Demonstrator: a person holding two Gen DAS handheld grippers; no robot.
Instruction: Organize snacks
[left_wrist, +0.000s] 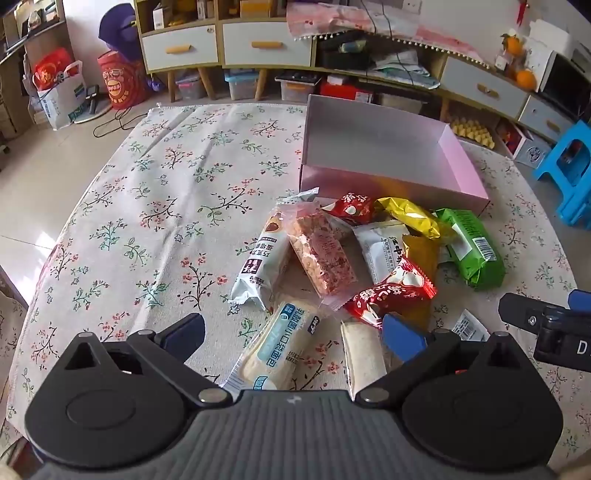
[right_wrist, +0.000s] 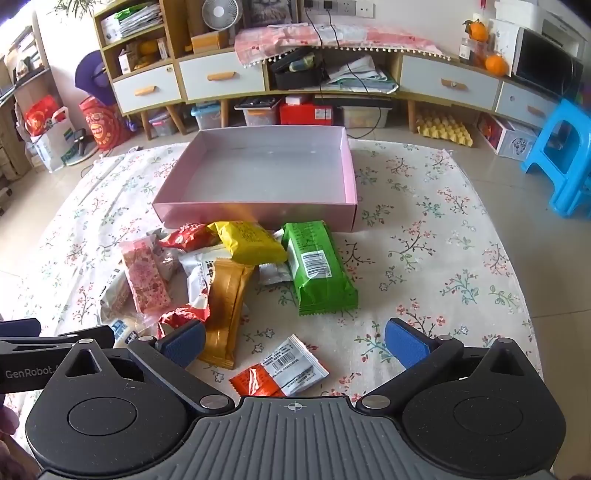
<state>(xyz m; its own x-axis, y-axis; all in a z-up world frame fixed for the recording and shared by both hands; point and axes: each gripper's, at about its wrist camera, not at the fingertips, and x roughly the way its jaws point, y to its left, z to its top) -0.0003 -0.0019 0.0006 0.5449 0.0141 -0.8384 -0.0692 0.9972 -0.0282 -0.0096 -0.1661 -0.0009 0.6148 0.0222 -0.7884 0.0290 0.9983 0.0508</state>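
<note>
A pile of wrapped snacks lies on the flowered tablecloth in front of an empty pink box (left_wrist: 391, 184) (right_wrist: 258, 210). The pile holds a green pack (right_wrist: 317, 269) (left_wrist: 472, 247), a yellow pack (right_wrist: 247, 240), a gold bar (right_wrist: 225, 306), a pink bar (right_wrist: 144, 277) (left_wrist: 321, 251) and red packs (left_wrist: 391, 291). My left gripper (left_wrist: 293, 336) is open above a white bread pack (left_wrist: 277, 347). My right gripper (right_wrist: 295, 341) is open above a small orange-and-white packet (right_wrist: 280, 373). Neither holds anything.
The right gripper's body shows at the right edge of the left wrist view (left_wrist: 546, 325). A cabinet with drawers (right_wrist: 221, 81) runs along the back wall. A blue stool (right_wrist: 561, 155) stands right of the table. Bags (left_wrist: 62, 88) sit on the floor at left.
</note>
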